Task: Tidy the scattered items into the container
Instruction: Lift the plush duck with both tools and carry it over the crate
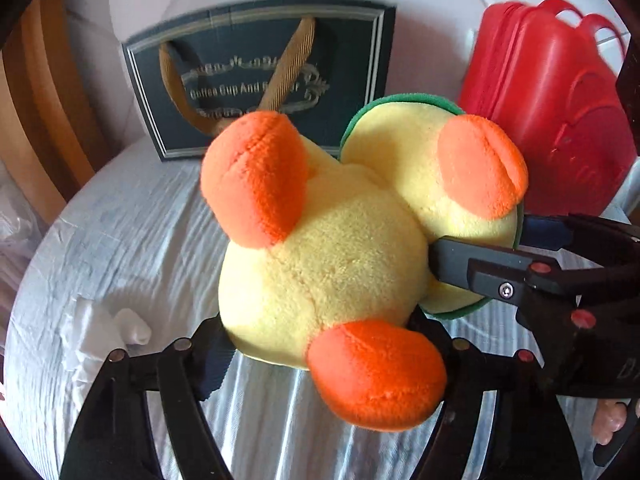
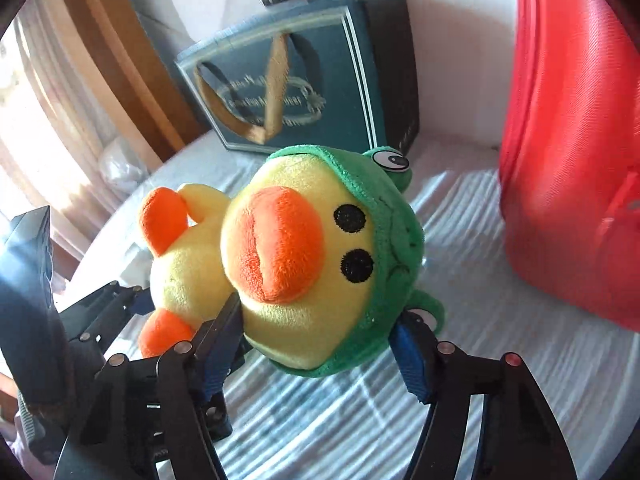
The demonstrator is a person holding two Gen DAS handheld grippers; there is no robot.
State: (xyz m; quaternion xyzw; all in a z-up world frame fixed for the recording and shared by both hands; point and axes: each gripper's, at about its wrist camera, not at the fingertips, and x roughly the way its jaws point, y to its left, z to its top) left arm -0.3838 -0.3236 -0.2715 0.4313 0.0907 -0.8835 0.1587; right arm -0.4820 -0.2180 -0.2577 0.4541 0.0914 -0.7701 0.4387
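because the left gripper pinches the plush duck by its body and the right gripper its hooded head at frame centre, uneven pulls could drop it short of the red container.

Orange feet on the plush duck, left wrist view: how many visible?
2. One foot sticks up at the upper left of the plush duck; the other is at the bottom near the camera. The third orange patch is its beak.
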